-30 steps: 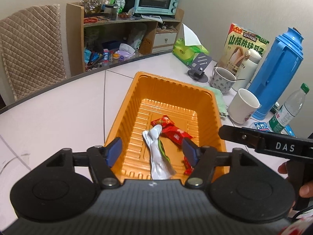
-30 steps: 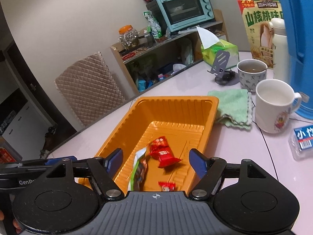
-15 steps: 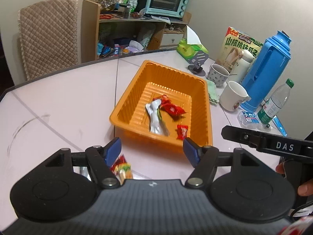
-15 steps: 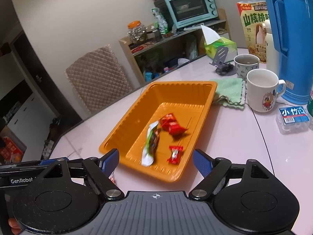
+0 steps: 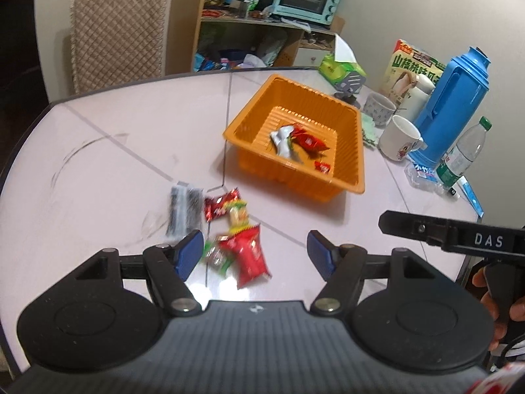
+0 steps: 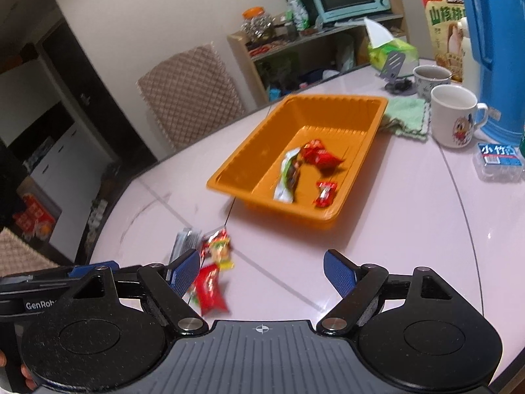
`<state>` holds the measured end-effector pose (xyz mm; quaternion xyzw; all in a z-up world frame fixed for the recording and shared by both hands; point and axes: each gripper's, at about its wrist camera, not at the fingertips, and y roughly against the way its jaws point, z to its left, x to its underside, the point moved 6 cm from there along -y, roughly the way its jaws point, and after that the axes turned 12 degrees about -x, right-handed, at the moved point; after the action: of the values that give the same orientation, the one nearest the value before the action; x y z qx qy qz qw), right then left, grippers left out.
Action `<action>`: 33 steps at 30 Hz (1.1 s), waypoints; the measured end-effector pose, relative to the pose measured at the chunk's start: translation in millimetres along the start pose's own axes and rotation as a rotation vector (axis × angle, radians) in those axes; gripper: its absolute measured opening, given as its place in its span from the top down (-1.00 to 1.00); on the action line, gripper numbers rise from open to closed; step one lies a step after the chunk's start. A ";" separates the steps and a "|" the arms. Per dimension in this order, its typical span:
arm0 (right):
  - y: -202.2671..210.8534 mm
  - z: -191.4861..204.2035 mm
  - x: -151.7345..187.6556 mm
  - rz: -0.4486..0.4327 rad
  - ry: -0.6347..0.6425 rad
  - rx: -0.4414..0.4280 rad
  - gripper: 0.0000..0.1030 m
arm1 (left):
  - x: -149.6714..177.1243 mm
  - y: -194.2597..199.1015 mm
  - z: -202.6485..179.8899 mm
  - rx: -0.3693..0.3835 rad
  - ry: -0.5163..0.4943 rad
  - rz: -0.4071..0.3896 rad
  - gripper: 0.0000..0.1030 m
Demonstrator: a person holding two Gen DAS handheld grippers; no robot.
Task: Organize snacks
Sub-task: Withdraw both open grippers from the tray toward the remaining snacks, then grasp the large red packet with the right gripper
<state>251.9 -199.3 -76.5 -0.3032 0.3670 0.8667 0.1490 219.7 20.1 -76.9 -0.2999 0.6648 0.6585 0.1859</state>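
**Both grippers pulled back from tray; loose pile now in view**

Worktop point(image 5: 115, 151): pale, round-edged, carries everything below. A second ago both wrist views sat right over the tray; now they have backed away toward the near edge, so the tray reads smaller and farther off.

Orange tray point(image 5: 297, 184): far side of centre, holds three snacks: a white-green packet point(image 6: 288, 177), a red packet point(image 6: 320, 157) touching it, and a small red candy point(image 6: 325, 193) apart near the front wall. Same contents as a second ago.

Loose snack pile point(image 5: 229, 229): on the bare worktop just short of the tray, newly in frame. Largest is a red pouch point(image 5: 247, 256); beside it a dark striped packet point(image 5: 183, 211), a red-black wrapper point(image 5: 218, 205), a yellow-green one point(image 5: 238, 216). Blurred; count uncertain.

Left gripper point(image 5: 254, 256): jaws wide apart, nothing between them, hovering over the near end of the pile.

Right gripper point(image 6: 262, 275): jaws wide apart, empty, the pile off to its left finger.

Judgement: deposit finished; retreat sets up the next pick. Several items remain outside the tray.
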 end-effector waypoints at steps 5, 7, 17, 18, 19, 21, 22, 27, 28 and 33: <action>-3.0 12.3 21.2 0.055 0.023 -0.023 -0.60 | 15.1 7.2 11.0 -0.028 0.028 0.018 -0.30; -5.9 16.5 29.2 0.078 0.029 -0.032 -0.60 | 20.6 9.0 15.6 -0.038 0.040 0.025 -0.30; -22.6 29.5 52.1 0.149 0.060 -0.065 -0.60 | 48.5 8.4 25.3 -0.092 0.050 0.068 -0.30; -24.6 29.9 53.8 0.155 0.064 -0.064 -0.60 | 50.5 8.0 26.4 -0.094 0.052 0.072 -0.30; -26.3 30.4 55.2 0.160 0.068 -0.064 -0.60 | 51.3 7.2 26.7 -0.098 0.053 0.074 -0.30; -30.2 31.5 58.1 0.172 0.073 -0.066 -0.60 | 52.9 5.9 28.2 -0.106 0.052 0.077 -0.29; -32.0 31.6 59.2 0.176 0.075 -0.067 -0.60 | 53.5 5.2 28.8 -0.108 0.052 0.080 -0.29; -41.3 32.1 62.3 0.192 0.088 -0.061 -0.59 | 54.9 2.4 32.2 -0.113 0.060 0.084 -0.29; -43.2 32.4 62.8 0.194 0.091 -0.061 -0.59 | 55.0 1.6 33.0 -0.113 0.062 0.086 -0.29; -51.7 33.2 63.4 0.200 0.109 -0.060 -0.59 | 53.5 -4.0 36.3 -0.120 0.061 0.091 -0.29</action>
<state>214.0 -137.4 -126.8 -0.3160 0.3767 0.8701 0.0327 176.7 47.9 -116.6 -0.2999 0.6425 0.6953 0.1171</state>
